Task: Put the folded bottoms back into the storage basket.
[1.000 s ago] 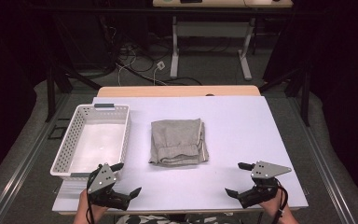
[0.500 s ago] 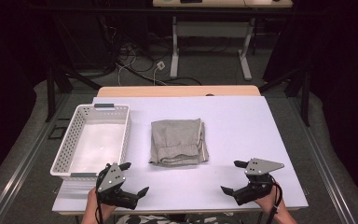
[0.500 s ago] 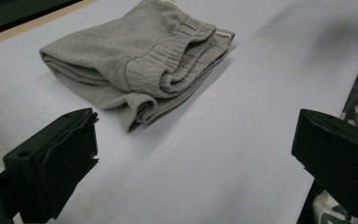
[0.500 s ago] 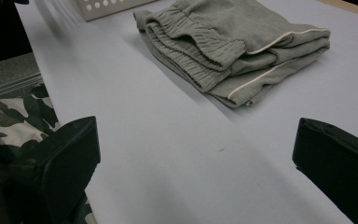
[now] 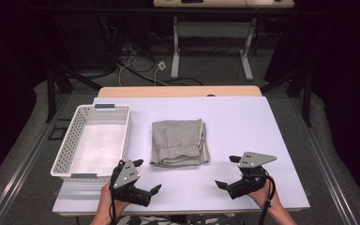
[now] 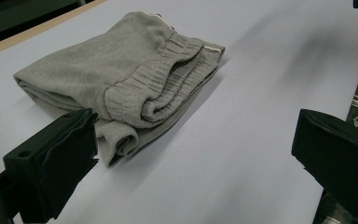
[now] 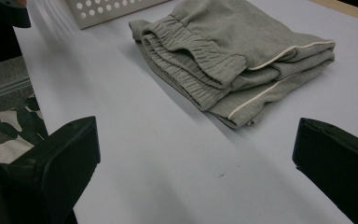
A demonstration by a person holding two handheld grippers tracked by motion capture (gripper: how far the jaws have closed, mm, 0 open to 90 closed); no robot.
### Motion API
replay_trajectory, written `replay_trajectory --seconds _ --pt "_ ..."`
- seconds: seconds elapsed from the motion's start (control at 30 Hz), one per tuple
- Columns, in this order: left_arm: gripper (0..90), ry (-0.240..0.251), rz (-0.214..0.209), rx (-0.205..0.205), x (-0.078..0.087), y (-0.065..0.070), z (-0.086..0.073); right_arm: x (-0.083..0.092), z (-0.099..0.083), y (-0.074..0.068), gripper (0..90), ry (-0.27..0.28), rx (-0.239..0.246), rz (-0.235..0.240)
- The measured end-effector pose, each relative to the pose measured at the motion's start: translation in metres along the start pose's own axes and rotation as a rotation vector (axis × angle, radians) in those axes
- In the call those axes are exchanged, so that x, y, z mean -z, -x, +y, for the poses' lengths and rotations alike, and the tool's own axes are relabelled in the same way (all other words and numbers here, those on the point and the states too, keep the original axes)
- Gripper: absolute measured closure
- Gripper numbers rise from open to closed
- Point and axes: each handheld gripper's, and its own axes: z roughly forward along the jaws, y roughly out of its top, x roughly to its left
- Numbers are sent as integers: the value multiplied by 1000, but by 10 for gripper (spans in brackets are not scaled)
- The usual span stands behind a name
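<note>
A folded grey garment (image 5: pixel 179 142) with an elastic waistband and pale piping lies in the middle of the white table top (image 5: pixel 243 122). My left gripper (image 5: pixel 146 177) hovers near the front edge, just short of the garment's near left corner, jaws wide open and empty. My right gripper (image 5: pixel 228 171) sits at the front right, also open and empty, pointing left toward the garment. In the left gripper view the garment (image 6: pixel 121 79) lies just beyond the left jaw. The right gripper view has the garment (image 7: pixel 233 56) ahead between the spread jaws.
A white perforated basket (image 5: pixel 93 140) stands empty at the left of the table, its corner (image 7: pixel 116 9) visible in the right gripper view. Beyond the table are a wooden strip (image 5: pixel 178 91), floor cables and desk legs. Bare table lies right of the garment.
Both grippers have moved inward and slightly forward toward the garment. The left one has shifted right, the right one left. Garment and basket have not moved.
</note>
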Motion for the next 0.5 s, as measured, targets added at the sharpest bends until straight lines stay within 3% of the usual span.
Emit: replay_trajectory --seconds 0.5 --pt "0 -32 -1 26 -26 -8 11 -20 10 10 4 -43 -24 3"
